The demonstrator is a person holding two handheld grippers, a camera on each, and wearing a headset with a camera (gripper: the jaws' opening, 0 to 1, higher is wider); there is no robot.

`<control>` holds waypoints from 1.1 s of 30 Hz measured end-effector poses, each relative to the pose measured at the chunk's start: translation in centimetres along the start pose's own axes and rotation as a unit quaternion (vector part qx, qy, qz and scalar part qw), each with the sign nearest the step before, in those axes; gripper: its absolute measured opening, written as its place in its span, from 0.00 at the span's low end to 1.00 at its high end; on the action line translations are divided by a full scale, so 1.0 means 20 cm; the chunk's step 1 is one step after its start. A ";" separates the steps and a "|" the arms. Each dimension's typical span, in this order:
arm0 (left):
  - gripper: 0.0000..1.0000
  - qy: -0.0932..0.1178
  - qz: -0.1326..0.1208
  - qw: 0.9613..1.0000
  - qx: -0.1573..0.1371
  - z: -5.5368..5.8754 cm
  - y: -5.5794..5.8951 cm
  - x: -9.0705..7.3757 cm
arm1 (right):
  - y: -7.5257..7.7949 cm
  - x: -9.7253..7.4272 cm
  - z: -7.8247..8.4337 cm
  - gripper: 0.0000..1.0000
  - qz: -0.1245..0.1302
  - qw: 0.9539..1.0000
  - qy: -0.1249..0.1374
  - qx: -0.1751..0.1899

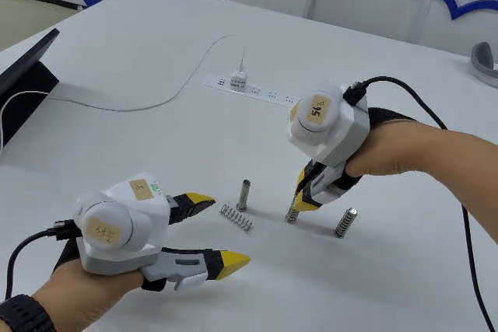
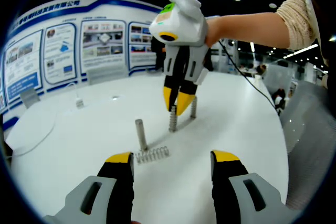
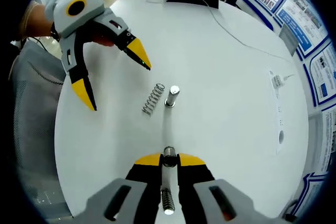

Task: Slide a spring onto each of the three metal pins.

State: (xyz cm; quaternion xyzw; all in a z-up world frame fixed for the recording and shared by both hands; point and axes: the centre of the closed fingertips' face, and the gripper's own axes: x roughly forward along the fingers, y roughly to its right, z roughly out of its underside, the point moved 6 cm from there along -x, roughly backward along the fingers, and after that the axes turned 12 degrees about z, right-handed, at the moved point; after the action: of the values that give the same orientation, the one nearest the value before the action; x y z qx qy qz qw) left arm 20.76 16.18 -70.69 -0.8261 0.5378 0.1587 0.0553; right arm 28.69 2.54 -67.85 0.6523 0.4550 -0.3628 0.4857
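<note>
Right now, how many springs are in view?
3: a loose spring beside the bare pin, a second spring in the right gripper, a third spring on the rightmost pin.

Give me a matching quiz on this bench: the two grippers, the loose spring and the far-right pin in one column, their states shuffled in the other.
Things:
1. left gripper
2. right gripper
3. loose spring
4. far-right pin, as the head view shows it

States:
a. standing with a spring already on it
b. jaws closed on the middle spring
c. jaws open, holding nothing
d. lying flat beside the bare pin

Pairs: 1-c, 2-b, 3-d, 4-a.
</note>
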 end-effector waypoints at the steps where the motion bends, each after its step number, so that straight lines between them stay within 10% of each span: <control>1: 0.60 0.000 0.000 1.000 -0.001 0.00 0.00 0.00 | 0.00 0.01 0.00 0.12 0.001 1.000 0.000 0.001; 33: 0.60 -0.001 -0.004 1.000 0.002 -0.01 0.00 -0.01 | -0.01 -0.08 -0.10 0.19 0.033 0.997 0.068 0.018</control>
State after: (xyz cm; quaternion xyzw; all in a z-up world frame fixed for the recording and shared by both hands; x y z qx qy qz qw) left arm 20.68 16.29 -70.42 -0.8280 0.5347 0.1584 0.0581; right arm 27.98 4.06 -65.88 0.6987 0.4584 -0.3093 0.4538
